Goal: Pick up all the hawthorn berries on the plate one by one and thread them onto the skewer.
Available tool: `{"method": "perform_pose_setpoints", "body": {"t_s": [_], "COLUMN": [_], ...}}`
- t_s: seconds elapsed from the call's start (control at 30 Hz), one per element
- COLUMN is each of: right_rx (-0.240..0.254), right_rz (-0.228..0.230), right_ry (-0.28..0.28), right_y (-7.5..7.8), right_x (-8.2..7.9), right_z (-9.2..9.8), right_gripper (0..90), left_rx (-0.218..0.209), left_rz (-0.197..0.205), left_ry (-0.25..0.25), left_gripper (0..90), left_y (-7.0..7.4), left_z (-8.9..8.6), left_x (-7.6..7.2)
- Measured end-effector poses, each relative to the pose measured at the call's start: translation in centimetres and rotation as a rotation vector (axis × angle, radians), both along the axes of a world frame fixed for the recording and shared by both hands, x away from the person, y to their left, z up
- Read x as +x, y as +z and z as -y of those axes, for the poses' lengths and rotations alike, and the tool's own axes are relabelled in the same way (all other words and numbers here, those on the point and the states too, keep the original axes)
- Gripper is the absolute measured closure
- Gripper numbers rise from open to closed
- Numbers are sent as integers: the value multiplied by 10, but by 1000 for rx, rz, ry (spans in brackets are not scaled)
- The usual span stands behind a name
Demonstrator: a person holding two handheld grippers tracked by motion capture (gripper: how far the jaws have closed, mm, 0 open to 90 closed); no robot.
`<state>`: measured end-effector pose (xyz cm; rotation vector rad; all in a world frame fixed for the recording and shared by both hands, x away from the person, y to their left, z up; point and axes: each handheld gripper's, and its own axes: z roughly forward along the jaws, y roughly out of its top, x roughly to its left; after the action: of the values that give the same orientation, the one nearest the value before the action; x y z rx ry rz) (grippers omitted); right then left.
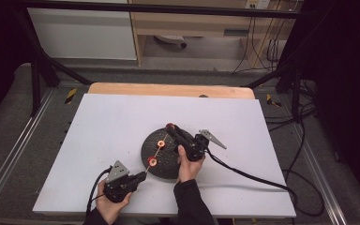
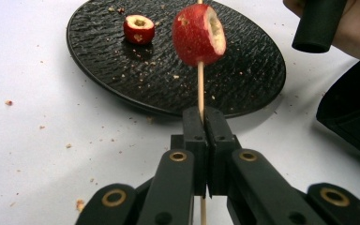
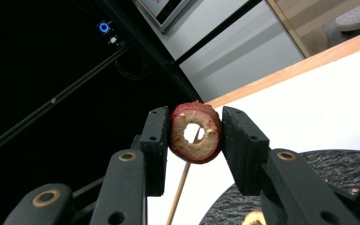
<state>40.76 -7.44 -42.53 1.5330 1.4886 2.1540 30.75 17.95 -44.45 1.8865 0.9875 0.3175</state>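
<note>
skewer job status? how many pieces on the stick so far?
Done: one cored red fruit sits on the skewer, clamped in the left gripper. In hand: right gripper holds a second cored fruit near the tip. Left: one piece on the black plate.

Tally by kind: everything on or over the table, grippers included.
Red cored fruits: 3
Wooden skewer: 1
Black plate: 1
Grippers: 2 (left gripper, right gripper)
Total: 7
</note>
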Motion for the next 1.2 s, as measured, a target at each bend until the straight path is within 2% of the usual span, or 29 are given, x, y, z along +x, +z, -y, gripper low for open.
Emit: {"method": "perform_pose_setpoints", "body": {"t_s": [0.13, 0.47, 1.0, 1.03, 1.2], "right_rx": [4, -10, -40, -48, -60], "right_rz": [-6, -24, -22, -11, -19], "right_ry": [5, 40, 71, 72, 89], "right_y": [-3, -9, -9, -9, -11], "right_x": [0, -5, -14, -14, -18], "right_z": [-2, -5, -6, -6, -7], "right_gripper": [632, 632, 632, 632, 632], "left_rx": [-17, -25, -35, -36, -30], "left_rz": [-7, -7, -16, -17, -15], "left_ry": [8, 22, -12, -14, -22], "left_gripper": [886, 886, 886, 886, 886], "left_y": [0, 5, 21, 21, 18], "left_z": [3, 7, 15, 15, 16], "left_x": [-1, 6, 29, 31, 32]}}
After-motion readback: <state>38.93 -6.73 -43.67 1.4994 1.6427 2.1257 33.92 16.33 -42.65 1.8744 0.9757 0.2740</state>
